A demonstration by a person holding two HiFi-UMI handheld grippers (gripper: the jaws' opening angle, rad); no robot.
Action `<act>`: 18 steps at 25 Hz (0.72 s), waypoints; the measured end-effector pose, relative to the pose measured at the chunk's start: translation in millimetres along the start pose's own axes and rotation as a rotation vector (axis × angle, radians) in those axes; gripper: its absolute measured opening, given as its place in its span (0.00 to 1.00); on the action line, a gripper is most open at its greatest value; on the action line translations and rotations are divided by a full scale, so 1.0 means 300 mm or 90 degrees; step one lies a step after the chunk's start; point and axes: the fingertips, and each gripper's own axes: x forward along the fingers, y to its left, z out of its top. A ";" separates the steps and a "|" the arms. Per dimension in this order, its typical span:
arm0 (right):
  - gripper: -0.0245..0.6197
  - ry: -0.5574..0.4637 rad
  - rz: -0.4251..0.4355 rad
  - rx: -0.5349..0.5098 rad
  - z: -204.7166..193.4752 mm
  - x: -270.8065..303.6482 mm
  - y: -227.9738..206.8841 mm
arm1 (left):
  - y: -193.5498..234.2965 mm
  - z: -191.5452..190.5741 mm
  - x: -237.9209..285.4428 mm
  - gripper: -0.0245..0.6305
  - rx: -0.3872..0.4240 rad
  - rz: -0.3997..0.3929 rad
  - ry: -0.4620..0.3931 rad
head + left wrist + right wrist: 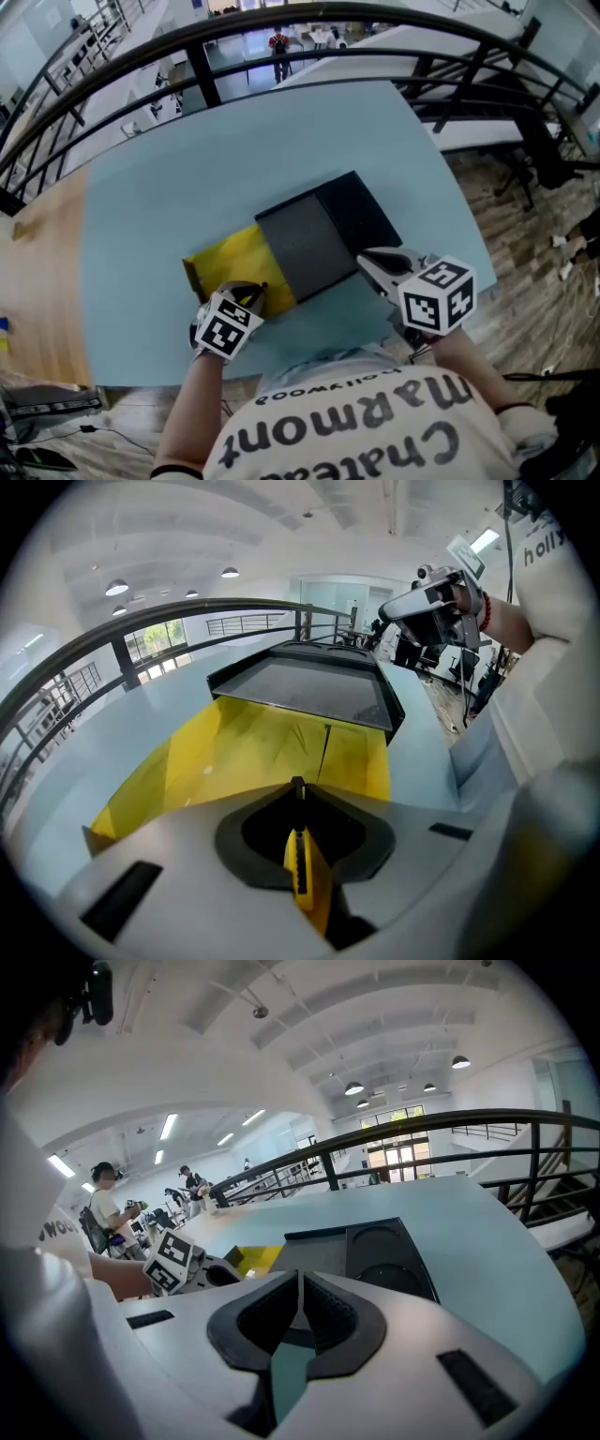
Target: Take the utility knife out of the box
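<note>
Although both grippers are over the same pale blue table (141, 216), only one carries anything. The left gripper (255, 292) has its jaws pressed together on the utility knife (298, 869). The knife's yellow body, with a black strip down its middle, stands edge-on between the dark pads. Directly ahead of this gripper's jaw tips lies the yellow box (234, 752), open side up on the table. Its far end is overlapped by a dark cover (309, 686), grey on its flat top and black along its edges. From the head view the left gripper sits at the near end of the yellow box. Whether the utility knife is fully clear of the box wall cannot be told.

The right gripper (370, 262) has its jaws drawn together with nothing between them, and only table surface shows through the slit below the pads. It hangs just off the near right corner of the dark cover, so the cover lies ahead of it and slightly to its left. Its marker cube (437, 296) faces upward. A black railing (281, 28) curves beyond the far edge of the table.
</note>
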 end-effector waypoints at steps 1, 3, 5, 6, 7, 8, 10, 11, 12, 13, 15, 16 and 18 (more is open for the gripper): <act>0.10 0.001 0.005 -0.004 0.002 -0.006 -0.008 | 0.003 0.000 0.003 0.09 -0.004 0.007 0.003; 0.10 0.001 0.018 -0.013 0.020 -0.021 -0.027 | 0.010 0.008 0.004 0.09 -0.017 0.021 0.008; 0.10 0.002 0.032 -0.024 0.041 -0.036 -0.042 | 0.020 0.019 -0.009 0.08 -0.027 0.044 0.011; 0.10 0.004 0.038 -0.029 0.049 -0.043 -0.048 | 0.027 0.022 -0.021 0.08 -0.030 0.059 0.012; 0.10 0.005 0.043 -0.035 0.058 -0.050 -0.053 | 0.035 0.025 -0.035 0.08 -0.033 0.073 0.011; 0.10 0.004 0.047 -0.040 0.068 -0.056 -0.059 | 0.044 0.028 -0.049 0.08 -0.037 0.087 0.009; 0.10 -0.001 0.053 -0.046 0.090 -0.066 -0.076 | 0.066 0.042 -0.075 0.08 -0.048 0.113 0.002; 0.10 -0.004 0.056 -0.048 0.100 -0.071 -0.084 | 0.074 0.052 -0.087 0.08 -0.054 0.124 -0.003; 0.10 -0.006 0.059 -0.049 0.106 -0.076 -0.093 | 0.077 0.063 -0.097 0.08 -0.059 0.134 -0.008; 0.10 -0.008 0.062 -0.050 0.111 -0.081 -0.101 | 0.077 0.074 -0.106 0.08 -0.064 0.141 -0.014; 0.10 -0.012 0.070 -0.052 0.120 -0.087 -0.114 | 0.073 0.100 -0.124 0.08 -0.070 0.155 -0.025; 0.10 -0.014 0.076 -0.054 0.125 -0.088 -0.116 | 0.073 0.113 -0.135 0.08 -0.073 0.163 -0.031; 0.10 -0.018 0.087 -0.056 0.133 -0.088 -0.113 | 0.073 0.136 -0.161 0.08 -0.077 0.180 -0.045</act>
